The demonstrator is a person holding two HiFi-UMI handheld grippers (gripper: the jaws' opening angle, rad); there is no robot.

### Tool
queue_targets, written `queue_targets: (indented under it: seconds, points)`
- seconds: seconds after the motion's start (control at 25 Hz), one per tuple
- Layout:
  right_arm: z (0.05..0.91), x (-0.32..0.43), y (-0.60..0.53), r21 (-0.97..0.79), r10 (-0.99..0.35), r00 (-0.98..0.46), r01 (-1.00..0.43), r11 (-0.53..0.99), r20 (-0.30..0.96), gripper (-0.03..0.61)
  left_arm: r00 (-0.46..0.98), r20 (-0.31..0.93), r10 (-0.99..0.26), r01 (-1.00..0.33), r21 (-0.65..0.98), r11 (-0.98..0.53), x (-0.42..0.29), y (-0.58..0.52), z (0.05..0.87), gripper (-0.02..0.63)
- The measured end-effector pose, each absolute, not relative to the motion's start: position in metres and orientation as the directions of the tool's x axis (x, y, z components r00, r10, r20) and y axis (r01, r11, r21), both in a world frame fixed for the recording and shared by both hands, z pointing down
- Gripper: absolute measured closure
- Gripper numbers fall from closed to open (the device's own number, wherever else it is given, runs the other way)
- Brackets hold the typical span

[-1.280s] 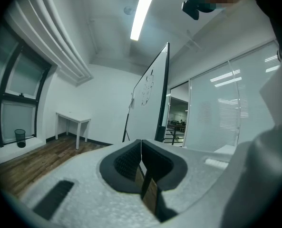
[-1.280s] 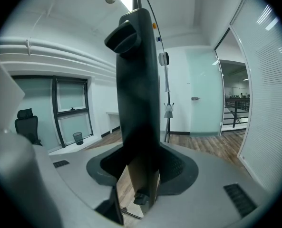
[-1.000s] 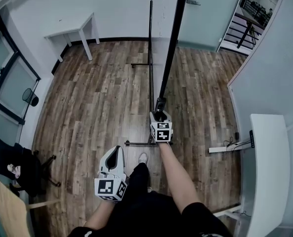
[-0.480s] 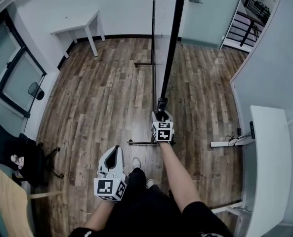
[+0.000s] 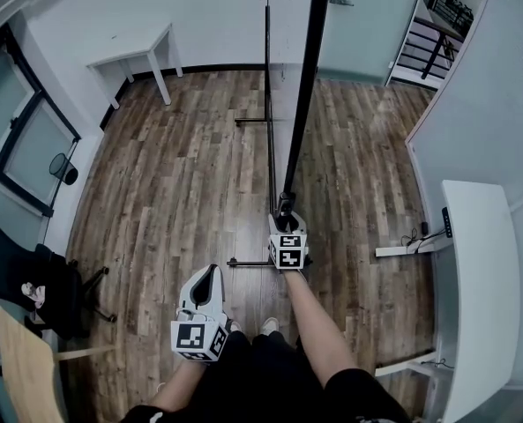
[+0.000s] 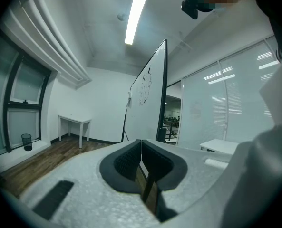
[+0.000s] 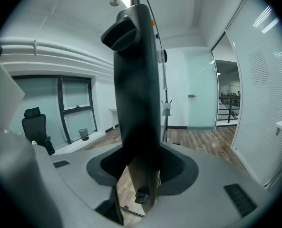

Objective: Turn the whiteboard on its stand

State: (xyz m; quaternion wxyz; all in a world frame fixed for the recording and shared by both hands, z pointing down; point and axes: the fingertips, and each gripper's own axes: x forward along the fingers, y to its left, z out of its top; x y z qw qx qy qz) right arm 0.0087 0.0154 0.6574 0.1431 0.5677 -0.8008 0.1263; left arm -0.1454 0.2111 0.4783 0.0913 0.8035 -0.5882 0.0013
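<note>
With the right gripper (image 5: 285,210) fingers clamped on the whiteboard (image 5: 307,86) edge and the left gripper (image 5: 205,278) fingers closed empty, a hard one-handed swing may pull the edge from between the fingers.

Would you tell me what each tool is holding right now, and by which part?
Right tool grips the whiteboard by its black frame edge; left tool holds nothing.

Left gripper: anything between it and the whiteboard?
Nothing visible. In the left gripper view, open air runs from the shut jaws of the left gripper to the whiteboard. The head view shows only bare floor between them. The right gripper is shut on the whiteboard's black edge.
</note>
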Motion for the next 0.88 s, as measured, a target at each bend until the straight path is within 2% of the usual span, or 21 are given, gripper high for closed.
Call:
queue_targets:
  seconds: [0.88]
  points:
    - [0.650, -0.039, 0.126, -0.029, -0.892, -0.252, -0.965, 0.260, 0.374, 0.399, 0.478, 0.113, -0.871, -0.871, 0.184, -0.454, -0.159, 0.209, 0.479, 0.595]
